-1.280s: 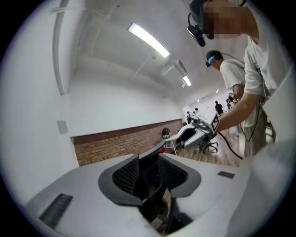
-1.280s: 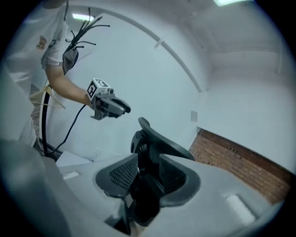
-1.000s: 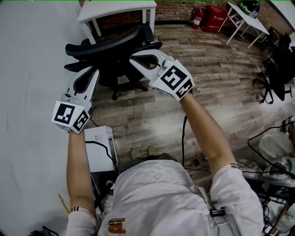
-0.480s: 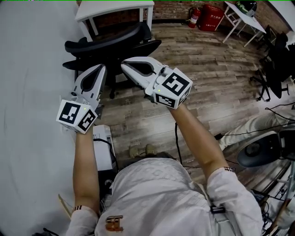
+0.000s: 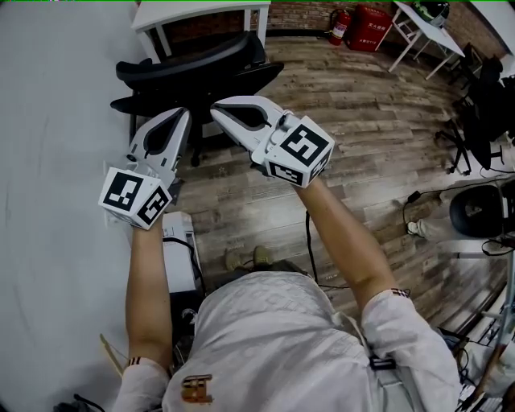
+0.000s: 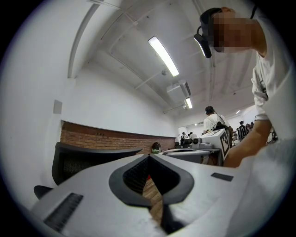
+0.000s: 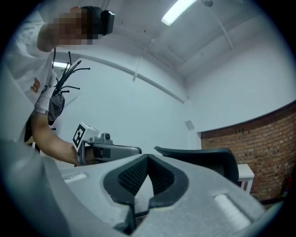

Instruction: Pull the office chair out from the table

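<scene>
The black office chair (image 5: 193, 68) stands on the wooden floor (image 5: 362, 121) with its backrest turned toward the person. Just behind the chair is the white table (image 5: 201, 11), and the white wall (image 5: 56, 121) runs along the chair's left side. The seat looks partly tucked under the table edge, though the backrest hides how far. The left gripper (image 5: 179, 114) is held out on the near side of the chair, its tip level with the chair's lower left part in the head view. Its fingers (image 6: 134, 173) are pressed together at the tip with nothing between them, only floor showing through the gap behind the pads. The right gripper (image 5: 219, 109) is just beside it, also on the near side of the chair, tilted so its marker cube faces up and to the right. Its fingers (image 7: 132, 178) are likewise closed tip to tip and hold nothing. Neither gripper view shows the fingers touching the chair; the backrest appears beyond them in both. A red fire extinguisher (image 5: 344, 26) stands well to the right of the chair against the brick wall.
</scene>
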`<state>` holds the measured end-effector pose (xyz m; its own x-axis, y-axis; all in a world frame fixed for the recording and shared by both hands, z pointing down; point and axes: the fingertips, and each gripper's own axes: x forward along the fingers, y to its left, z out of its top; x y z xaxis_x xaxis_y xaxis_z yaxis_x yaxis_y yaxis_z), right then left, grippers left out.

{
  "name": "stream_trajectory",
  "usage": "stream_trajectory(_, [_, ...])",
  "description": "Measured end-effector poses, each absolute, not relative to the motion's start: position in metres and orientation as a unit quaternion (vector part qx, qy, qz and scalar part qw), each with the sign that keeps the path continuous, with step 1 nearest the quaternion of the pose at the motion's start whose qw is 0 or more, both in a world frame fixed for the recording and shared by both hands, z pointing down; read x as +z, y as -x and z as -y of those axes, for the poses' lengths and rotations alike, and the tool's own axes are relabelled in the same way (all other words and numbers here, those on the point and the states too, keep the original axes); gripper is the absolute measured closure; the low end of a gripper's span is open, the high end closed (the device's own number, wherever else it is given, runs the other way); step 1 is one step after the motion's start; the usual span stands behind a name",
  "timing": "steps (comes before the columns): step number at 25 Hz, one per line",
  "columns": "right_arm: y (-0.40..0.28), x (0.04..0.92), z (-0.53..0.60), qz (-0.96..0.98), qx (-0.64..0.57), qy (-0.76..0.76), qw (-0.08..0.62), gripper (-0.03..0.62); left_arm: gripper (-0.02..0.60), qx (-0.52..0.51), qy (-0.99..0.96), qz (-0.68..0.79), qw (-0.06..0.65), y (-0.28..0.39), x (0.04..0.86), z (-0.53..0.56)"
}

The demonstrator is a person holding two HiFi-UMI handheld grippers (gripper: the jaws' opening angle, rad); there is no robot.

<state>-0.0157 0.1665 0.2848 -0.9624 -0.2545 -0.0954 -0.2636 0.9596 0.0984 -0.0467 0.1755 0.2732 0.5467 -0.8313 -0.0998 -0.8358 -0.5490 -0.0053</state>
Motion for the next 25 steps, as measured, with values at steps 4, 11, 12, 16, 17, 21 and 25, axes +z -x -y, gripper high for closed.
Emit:
stream_trajectory(4, [0.0179, 0.2825, -0.1709, -0.989, 0.056, 0.129, 0.041, 0.594, 0.581, 0.041, 0.880, -0.473, 0.025, 0.0474, 0.2733, -0.1798])
stream_trajectory(11, [0.0210, 0.2811, -0.1748, -0.990, 0.057, 0.125, 0.038, 0.594, 0.581, 0.043, 0.882, -0.469, 0.024, 0.0492, 0.2736, -0.1816])
stream_trajectory(12, [0.0205, 0.2814, -0.1751, -0.990, 0.058, 0.125, 0.037, 0.594, 0.581, 0.044, 0.882, -0.469, 0.025, 0.0485, 0.2733, -0.1815])
stream_trajectory(16, [0.0166, 0.2824, -0.1731, -0.989, 0.057, 0.128, 0.036, 0.594, 0.581, 0.044, 0.884, -0.465, 0.025, 0.0443, 0.2739, -0.1804])
stream_trajectory(17, [0.0161, 0.2825, -0.1720, -0.989, 0.056, 0.129, 0.037, 0.594, 0.581, 0.044, 0.884, -0.464, 0.025, 0.0440, 0.2745, -0.1796])
stream_trajectory(21, [0.0151, 0.2824, -0.1708, -0.989, 0.057, 0.128, 0.038, 0.594, 0.581, 0.042, 0.885, -0.463, 0.024, 0.0431, 0.2750, -0.1791])
stream_trajectory(25, [0.0134, 0.2829, -0.1706, -0.989, 0.056, 0.127, 0.040, 0.594, 0.581, 0.043, 0.885, -0.463, 0.026, 0.0408, 0.2749, -0.1786])
